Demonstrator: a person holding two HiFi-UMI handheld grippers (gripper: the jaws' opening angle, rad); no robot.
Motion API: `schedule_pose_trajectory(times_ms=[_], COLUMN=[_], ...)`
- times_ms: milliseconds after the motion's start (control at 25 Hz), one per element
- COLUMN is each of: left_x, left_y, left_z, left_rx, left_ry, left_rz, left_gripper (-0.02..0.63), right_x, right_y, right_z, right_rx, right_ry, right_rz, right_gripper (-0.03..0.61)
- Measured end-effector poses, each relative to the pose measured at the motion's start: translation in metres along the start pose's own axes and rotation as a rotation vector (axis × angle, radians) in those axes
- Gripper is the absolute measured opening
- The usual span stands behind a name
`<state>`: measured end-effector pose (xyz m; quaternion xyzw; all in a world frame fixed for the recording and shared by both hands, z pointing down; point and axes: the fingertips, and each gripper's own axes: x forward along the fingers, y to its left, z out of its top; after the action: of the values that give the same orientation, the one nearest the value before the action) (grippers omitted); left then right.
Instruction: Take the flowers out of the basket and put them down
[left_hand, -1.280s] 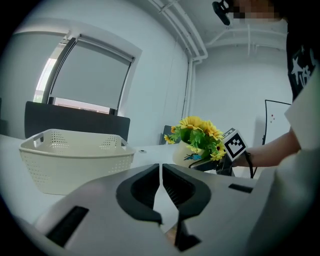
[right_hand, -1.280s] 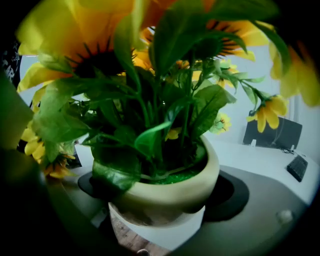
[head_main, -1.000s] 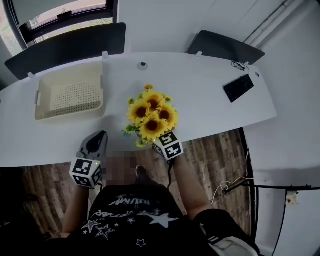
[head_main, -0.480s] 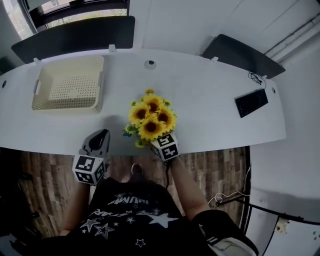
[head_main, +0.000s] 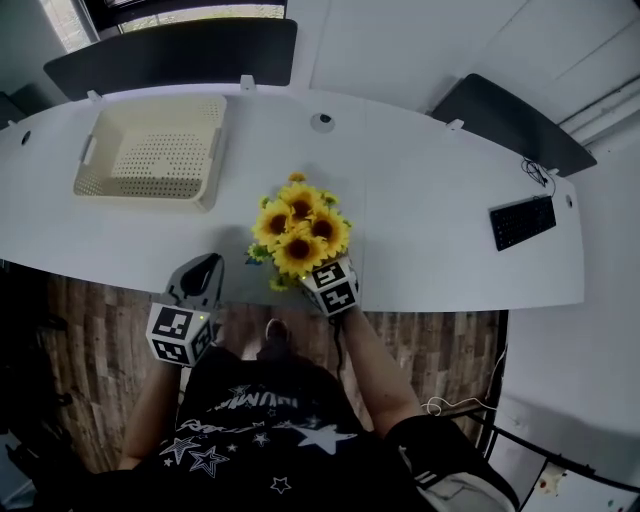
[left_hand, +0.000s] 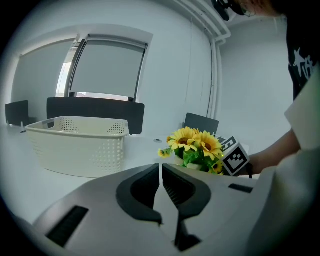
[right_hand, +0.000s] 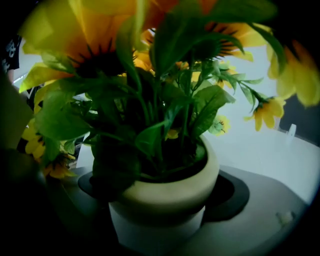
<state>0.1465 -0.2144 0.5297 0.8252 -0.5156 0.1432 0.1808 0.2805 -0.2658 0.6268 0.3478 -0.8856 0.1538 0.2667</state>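
A bunch of yellow sunflowers (head_main: 300, 228) in a cream pot (right_hand: 165, 200) is near the front edge of the white table (head_main: 430, 230). My right gripper (head_main: 322, 274) is shut on the pot, whose body fills the gap between the jaws in the right gripper view (right_hand: 160, 202). Leaves hide whether the pot's base touches the table. The cream perforated basket (head_main: 150, 155) stands empty at the table's back left, also seen in the left gripper view (left_hand: 75, 145). My left gripper (head_main: 203, 268) hangs at the table's front edge, left of the flowers (left_hand: 192, 147), jaws shut with nothing between them (left_hand: 160, 167).
A black keyboard (head_main: 522, 222) lies at the table's far right. A round cable hole (head_main: 321, 122) sits behind the flowers. Two dark chairs (head_main: 170, 55) (head_main: 515, 120) stand along the far side. Wooden floor (head_main: 100, 350) shows below the table's front edge.
The head view has swung, so the basket and table sit differently in the picture. Both grippers and the flowers stay at nearly the same spot by the table's front edge.
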Motion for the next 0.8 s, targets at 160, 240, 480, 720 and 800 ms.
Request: schedule_pose_trajectory(times_ms=[160,240,480,720,800], left_x=[-0.005,-0.007,-0.009,-0.009,-0.010], left_y=[0.005,0.006,0.007,0.000,0.000], left_z=[-0.005,-0.006,-0.009,-0.006,-0.004], left_rx=[-0.001,-0.005,-0.011,0.009,0.014], left_ry=[0.009,0.009,0.017,-0.002,-0.003], left_rz=[0.017,0.023,0.028,0.000,-0.007], left_gripper=[0.025,0.026,0.026,0.026,0.025], right_x=[0.005,0.008,0.012,0.002,-0.001], right_y=[0.004,0.005,0.006,0.004,0.001], right_z=[-0.005,-0.007,-0.007,-0.007,-0.008], right_rx=[-0.067,-0.106,-0.131,-0.072,-0.060], right_ry=[0.032,0.036,0.034,0.011,0.007], right_rz=[0.003,-0.006,-0.004,-0.029,-0.045], right_gripper=[0.518,0.517,0.517,0.517,0.528])
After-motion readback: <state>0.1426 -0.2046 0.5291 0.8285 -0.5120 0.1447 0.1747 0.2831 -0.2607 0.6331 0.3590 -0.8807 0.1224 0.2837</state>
